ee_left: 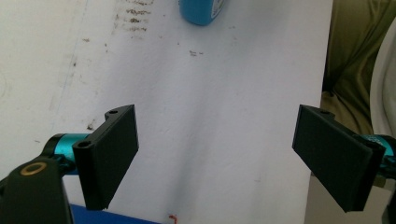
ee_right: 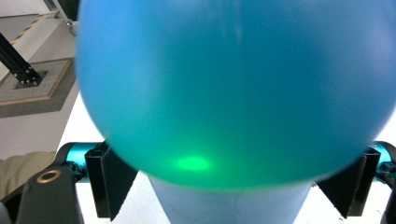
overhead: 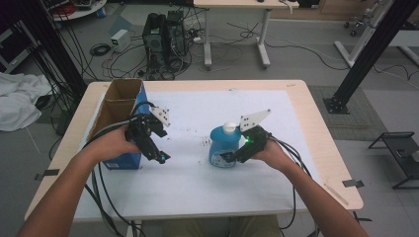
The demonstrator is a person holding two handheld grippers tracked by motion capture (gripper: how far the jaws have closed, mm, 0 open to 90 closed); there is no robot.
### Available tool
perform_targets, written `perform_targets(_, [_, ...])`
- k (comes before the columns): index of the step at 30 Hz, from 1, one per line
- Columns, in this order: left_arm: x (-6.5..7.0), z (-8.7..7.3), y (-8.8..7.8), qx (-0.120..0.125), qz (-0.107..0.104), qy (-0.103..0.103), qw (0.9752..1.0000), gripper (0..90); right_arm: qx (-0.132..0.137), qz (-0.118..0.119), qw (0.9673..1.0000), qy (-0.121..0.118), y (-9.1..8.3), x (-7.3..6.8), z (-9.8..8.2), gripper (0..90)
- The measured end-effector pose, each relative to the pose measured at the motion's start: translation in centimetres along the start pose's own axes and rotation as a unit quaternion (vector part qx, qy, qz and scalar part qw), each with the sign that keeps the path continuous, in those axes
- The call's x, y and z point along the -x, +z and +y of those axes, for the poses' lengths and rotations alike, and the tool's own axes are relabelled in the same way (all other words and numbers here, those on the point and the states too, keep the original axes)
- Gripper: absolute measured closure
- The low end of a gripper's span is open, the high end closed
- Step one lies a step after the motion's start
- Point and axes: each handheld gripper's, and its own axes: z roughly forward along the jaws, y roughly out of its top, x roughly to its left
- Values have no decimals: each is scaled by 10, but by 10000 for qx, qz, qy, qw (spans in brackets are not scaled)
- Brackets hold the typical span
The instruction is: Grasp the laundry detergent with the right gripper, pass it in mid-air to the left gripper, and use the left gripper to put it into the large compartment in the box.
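Blue bottle point(overhead: 225, 147) between right tongs point(overhead: 228, 157), contact unclear, left tongs point(overhead: 163, 157) released, angled down

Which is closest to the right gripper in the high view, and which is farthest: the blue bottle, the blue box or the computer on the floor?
From the right gripper:
1. Blue bottle, between its jaws.
2. Blue box, across the table, by the left hand.
3. Computer, on the floor beyond the table.

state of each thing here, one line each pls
blue bottle: upright on the table, white cap on, between the right gripper's jaws
right gripper: jaws around the bottle, grip not confirmed
left gripper: open, nothing between its jaws
cardboard box: open at the top, upright
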Motion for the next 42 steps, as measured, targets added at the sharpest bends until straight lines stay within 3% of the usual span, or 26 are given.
perform_targets(1, [0,0,0,11,4,-3,10000,145,1,6,10000,0,0,0,0,170])
perform_targets(2, [-2,0,-1,-130,-10,163,9998,144,12,11,10000,2,-1,0,0,214])
perform_targets(3, [-1,0,0,-54,-11,105,9999,145,57,35,9999,-89,-1,1,0,241])
perform_targets(6, [-2,0,-1,-148,-37,160,9998,145,-5,41,10000,30,-2,-1,-1,242])
perform_targets(7, [-1,0,0,-50,-22,55,10000,145,-26,19,10000,67,-2,-2,-1,243])
perform_targets(9, [-2,0,-1,-119,-43,143,9998,145,32,64,10000,-60,-1,0,-1,254])
perform_targets(10, [-2,0,-1,-125,-52,148,9998,145,-26,61,10000,26,-2,-1,-1,266])
perform_targets(12, [0,0,1,20,-29,-23,10000,145,58,82,9999,-42,-1,0,-1,276])
perform_targets(13, [0,0,1,25,-28,-37,10000,145,-20,60,10000,74,-3,-2,-1,286])
perform_targets(15, [-1,0,1,-49,-19,45,10000,145,71,84,9999,-112,-2,1,-1,314])
perform_targets(16, [-3,0,-1,-135,-38,147,9998,145,66,99,9999,-102,-2,1,-1,321])
perform_targets(18, [-2,0,1,-60,-31,53,10000,145,7,90,10000,15,-3,-1,-1,326])
perform_targets(19, [-1,0,1,-60,-27,54,10000,145,70,88,9999,-91,-1,1,-1,331])
perform_targets(20, [-2,0,0,-130,-32,137,9998,145,52,95,9999,-72,-2,0,-1,335])
perform_targets(26, [-3,1,-1,-151,-22,177,9997,145,60,58,9999,-66,-2,-1,-1,363])
perform_targets(28, [-3,1,0,-156,-34,146,9998,145,147,22,9996,-234,-1,1,-1,376])
perform_targets(33, [-3,1,0,-163,-31,157,9997,145,156,-32,9995,-267,-2,1,0,406])
perform_targets(34, [0,0,2,26,-32,-56,10000,145,148,-52,9995,-272,-2,0,0,409])
perform_targets(39, [-2,0,1,-107,-40,68,9999,145,143,-93,9993,-326,-2,-2,0,425])
perform_targets(40, [0,0,3,-2,-13,-52,10000,145,138,-110,9992,-368,-3,-2,0,431])
perform_targets(42, [0,0,2,-11,-20,-43,10000,145,143,-158,9988,-436,-3,-2,0,436])
